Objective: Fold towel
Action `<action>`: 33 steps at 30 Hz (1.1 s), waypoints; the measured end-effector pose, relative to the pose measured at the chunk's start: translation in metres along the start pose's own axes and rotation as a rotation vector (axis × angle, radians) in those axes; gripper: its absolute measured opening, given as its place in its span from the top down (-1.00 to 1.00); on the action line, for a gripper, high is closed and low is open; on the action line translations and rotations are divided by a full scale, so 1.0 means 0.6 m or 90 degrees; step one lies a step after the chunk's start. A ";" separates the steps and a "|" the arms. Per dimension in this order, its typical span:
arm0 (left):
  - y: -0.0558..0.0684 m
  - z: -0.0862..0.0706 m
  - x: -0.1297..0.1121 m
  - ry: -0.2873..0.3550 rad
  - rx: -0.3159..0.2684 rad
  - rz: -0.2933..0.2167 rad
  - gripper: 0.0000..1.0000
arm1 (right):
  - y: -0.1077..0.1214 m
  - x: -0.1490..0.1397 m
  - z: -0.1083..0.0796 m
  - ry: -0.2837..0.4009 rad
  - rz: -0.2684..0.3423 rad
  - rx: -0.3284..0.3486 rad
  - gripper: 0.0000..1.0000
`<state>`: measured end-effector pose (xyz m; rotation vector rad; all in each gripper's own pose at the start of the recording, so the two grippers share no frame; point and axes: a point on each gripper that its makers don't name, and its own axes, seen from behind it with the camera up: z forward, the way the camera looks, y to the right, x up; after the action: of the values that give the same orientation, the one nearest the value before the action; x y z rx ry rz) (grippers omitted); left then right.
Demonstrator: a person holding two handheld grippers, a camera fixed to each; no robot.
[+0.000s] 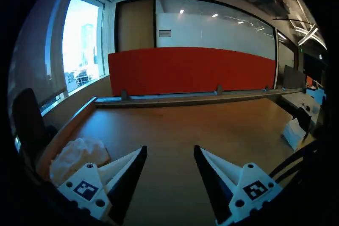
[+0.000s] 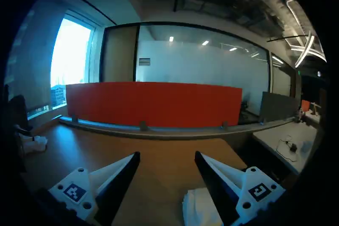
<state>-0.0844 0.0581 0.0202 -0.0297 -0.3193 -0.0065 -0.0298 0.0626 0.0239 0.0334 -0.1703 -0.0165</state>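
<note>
The left claw (image 1: 169, 149) hung open above a brown wooden worktop (image 1: 190, 128). Its two black-and-white fingers were spread apart with nothing between them. A crumpled white towel (image 1: 78, 156) lay in a heap on the worktop near its left edge, just beside the claw's left finger in the left gripper view. A dark chair (image 1: 27, 120) stood past that edge, near a bright window (image 1: 82, 52). A long red divider (image 1: 190, 71) ran along the worktop's far side.

In the right gripper view, the right claw (image 2: 167, 154) was also open and empty over the same worktop. A flat, folded white towel (image 2: 199, 202) lay on the worktop below it, partly hidden by its right finger. The crumpled white towel (image 2: 36, 143) showed far off at the left, well apart from this claw.
</note>
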 end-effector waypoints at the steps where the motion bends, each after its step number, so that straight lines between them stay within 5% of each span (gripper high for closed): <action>1: 0.000 0.000 0.003 0.005 0.000 -0.001 -0.62 | -0.006 0.005 -0.001 0.005 0.000 0.001 -1.00; 12: -0.009 -0.001 0.024 0.042 0.009 -0.024 -0.62 | -0.066 0.039 -0.001 0.041 0.023 0.013 -1.00; 33: -0.017 -0.008 0.069 0.113 0.006 -0.032 -0.62 | -0.100 0.053 -0.009 0.030 0.025 0.028 -1.00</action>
<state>-0.0435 0.0480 0.0290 -0.0121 -0.1419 -0.0566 0.0015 0.0022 0.0218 0.0737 -0.1241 0.0275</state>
